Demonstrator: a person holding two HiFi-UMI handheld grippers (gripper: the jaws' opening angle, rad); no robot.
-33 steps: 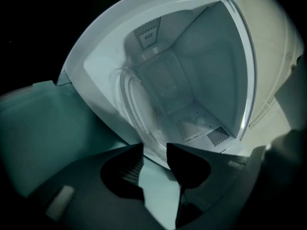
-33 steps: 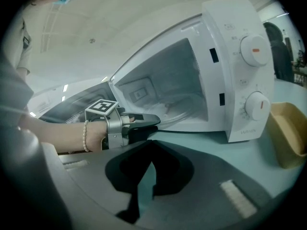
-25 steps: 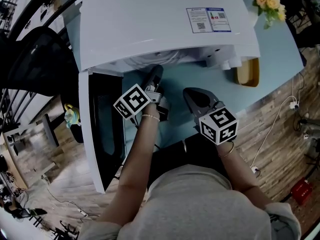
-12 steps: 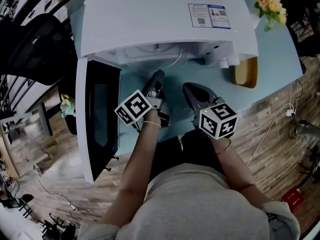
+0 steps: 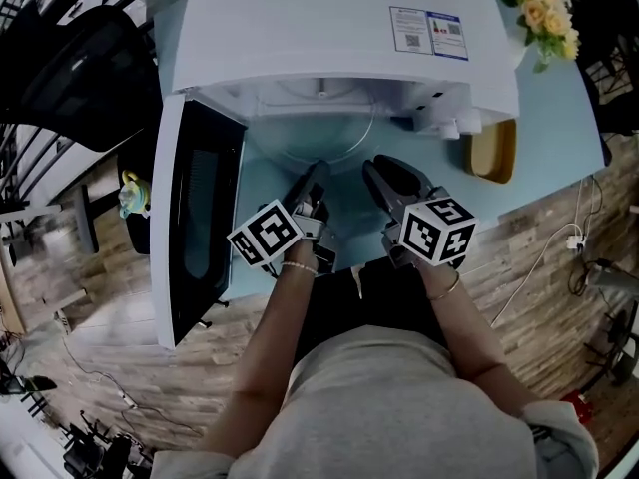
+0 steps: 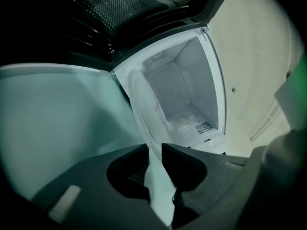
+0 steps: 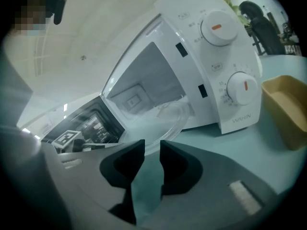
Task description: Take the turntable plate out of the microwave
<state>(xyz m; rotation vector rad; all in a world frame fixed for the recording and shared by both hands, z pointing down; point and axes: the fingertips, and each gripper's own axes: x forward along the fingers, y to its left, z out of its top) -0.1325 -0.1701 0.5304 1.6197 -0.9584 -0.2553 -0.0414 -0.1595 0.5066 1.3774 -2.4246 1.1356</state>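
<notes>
The clear glass turntable plate [image 5: 321, 138] sticks halfway out of the white microwave [image 5: 319, 38], low over the teal table. My left gripper [image 5: 317, 174] is shut on the plate's near rim; in the left gripper view the plate [image 6: 142, 110] runs edge-on between the jaws of the left gripper [image 6: 153, 150]. My right gripper [image 5: 372, 171] is just right of it. Its jaws stand a narrow gap apart, with the tips of the right gripper [image 7: 152, 145] at the rim of the plate [image 7: 160, 121] and only table showing between them.
The microwave door [image 5: 195, 228] hangs open to the left, over the table's edge. A tan tray [image 5: 494, 146] lies right of the microwave, below its control knobs [image 7: 218, 28]. Yellow flowers [image 5: 544, 8] stand at the back right. The teal table [image 5: 344, 242] ends close to the person's body.
The left gripper has drawn the plate outward, so more glass shows in front of the cavity. The right gripper has closed in toward the plate's rim. The head camera has shifted.
</notes>
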